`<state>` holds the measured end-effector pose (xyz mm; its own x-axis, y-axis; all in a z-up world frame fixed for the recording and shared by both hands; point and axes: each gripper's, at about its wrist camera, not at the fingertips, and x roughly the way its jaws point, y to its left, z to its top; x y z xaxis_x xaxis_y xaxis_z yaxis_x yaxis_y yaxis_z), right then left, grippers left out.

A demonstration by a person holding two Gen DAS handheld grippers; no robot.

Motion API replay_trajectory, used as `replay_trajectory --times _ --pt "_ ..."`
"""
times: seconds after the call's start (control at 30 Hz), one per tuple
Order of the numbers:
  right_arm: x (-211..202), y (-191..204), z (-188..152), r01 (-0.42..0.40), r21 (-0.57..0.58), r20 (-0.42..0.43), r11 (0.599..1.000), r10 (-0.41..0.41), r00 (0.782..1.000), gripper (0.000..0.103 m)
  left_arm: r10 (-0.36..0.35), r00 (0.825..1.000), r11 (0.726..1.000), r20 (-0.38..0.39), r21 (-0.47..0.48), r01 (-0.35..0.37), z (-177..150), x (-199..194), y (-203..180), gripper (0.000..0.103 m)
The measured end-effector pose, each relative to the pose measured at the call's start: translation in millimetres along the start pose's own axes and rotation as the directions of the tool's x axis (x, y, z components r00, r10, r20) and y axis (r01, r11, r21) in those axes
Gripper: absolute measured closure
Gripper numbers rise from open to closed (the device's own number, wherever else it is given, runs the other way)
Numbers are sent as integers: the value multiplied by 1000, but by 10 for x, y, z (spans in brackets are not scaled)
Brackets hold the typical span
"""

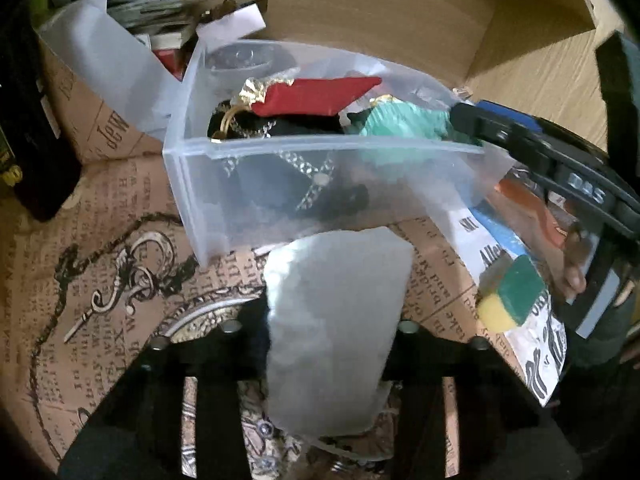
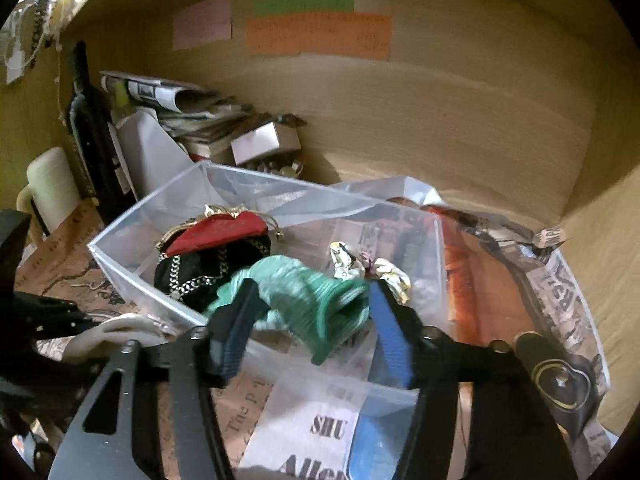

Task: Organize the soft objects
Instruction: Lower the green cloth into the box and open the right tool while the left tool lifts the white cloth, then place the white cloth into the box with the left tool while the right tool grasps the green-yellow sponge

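A clear plastic bin (image 1: 280, 148) (image 2: 132, 276) stands on the printed paper shelf liner. It holds a red purse (image 1: 316, 96) (image 2: 216, 232), a black chain bag (image 2: 200, 272) and a green ribbed cloth (image 1: 400, 120) (image 2: 312, 300). My right gripper (image 2: 312, 296) is open over the bin, its fingers either side of the green cloth, which hangs loose between them. My left gripper (image 1: 332, 320) is shut on a pale grey soft piece (image 1: 332, 320) just in front of the bin.
A yellow-green sponge (image 1: 508, 300) lies right of the bin on printed paper. Boxes and stacked papers (image 1: 152, 12) (image 2: 192, 116) fill the back left corner. A dark bottle (image 2: 88, 128) and a mug (image 2: 48, 188) stand at the left. Wooden walls close in behind and to the right.
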<state>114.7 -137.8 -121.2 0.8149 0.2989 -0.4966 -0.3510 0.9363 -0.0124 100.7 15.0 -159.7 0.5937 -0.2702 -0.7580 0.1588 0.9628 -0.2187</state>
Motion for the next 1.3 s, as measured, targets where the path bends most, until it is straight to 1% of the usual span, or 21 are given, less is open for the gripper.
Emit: replay_trajectory --times 0.07,0.1,0.2,0.3,0.37,0.43,0.5,0.53,0.63,0.7,0.8,0.9,1.0,1.13,1.23,1.3 --pt "-92 -4 -23 0 1 17 1000 0 1000 38 2 1000 1000 13 -1 -2 -1 -32 -18 78" --pt "-138 -11 -39 -2 5 25 1000 2 1000 37 10 1000 1000 24 3 -10 -2 -65 -36 79" --pt "-244 -42 -82 -5 17 40 1000 4 999 36 19 997 1000 72 9 -19 -6 -250 -78 81" --pt "-349 -89 -136 -10 35 51 999 8 999 36 16 989 1000 145 21 -19 50 -514 -147 81" --pt "-401 -105 -172 -10 45 57 999 7 998 36 10 981 999 195 31 -17 110 -719 -202 81" --pt "-462 -126 -218 -11 54 61 998 8 998 36 8 968 999 252 38 -18 194 -931 -257 81" --pt "-512 -141 -265 -24 63 59 998 20 998 36 18 955 999 296 44 -32 286 -1071 -283 81" --pt "-539 -146 -295 -31 69 58 997 27 998 35 29 945 998 324 49 -48 366 -1147 -307 81" --pt "-593 -140 -392 -58 85 49 995 54 997 26 63 927 995 371 49 -87 529 -1241 -327 81" --pt "-619 -120 -465 -73 89 39 993 70 997 25 83 918 993 387 40 -107 650 -1230 -301 81" --pt "-628 -92 -559 -98 97 17 990 97 995 25 119 917 991 381 17 -135 812 -1103 -260 81" --pt "-616 -79 -647 -125 113 -3 986 126 992 25 163 922 985 352 -5 -173 943 -873 -194 81" --pt "-600 -52 -729 -148 133 -23 980 152 988 25 188 933 981 307 -18 -191 1030 -607 -134 81" --pt "-526 11 -822 -182 158 -61 971 194 979 25 206 954 979 220 -39 -202 1094 -212 -20 81" --pt "-463 88 -887 -186 148 -92 971 201 975 25 212 962 977 175 -37 -209 1103 -10 7 81" --pt "-420 118 -922 -187 144 -109 972 203 973 25 215 965 976 150 -26 -214 1103 80 -3 78"
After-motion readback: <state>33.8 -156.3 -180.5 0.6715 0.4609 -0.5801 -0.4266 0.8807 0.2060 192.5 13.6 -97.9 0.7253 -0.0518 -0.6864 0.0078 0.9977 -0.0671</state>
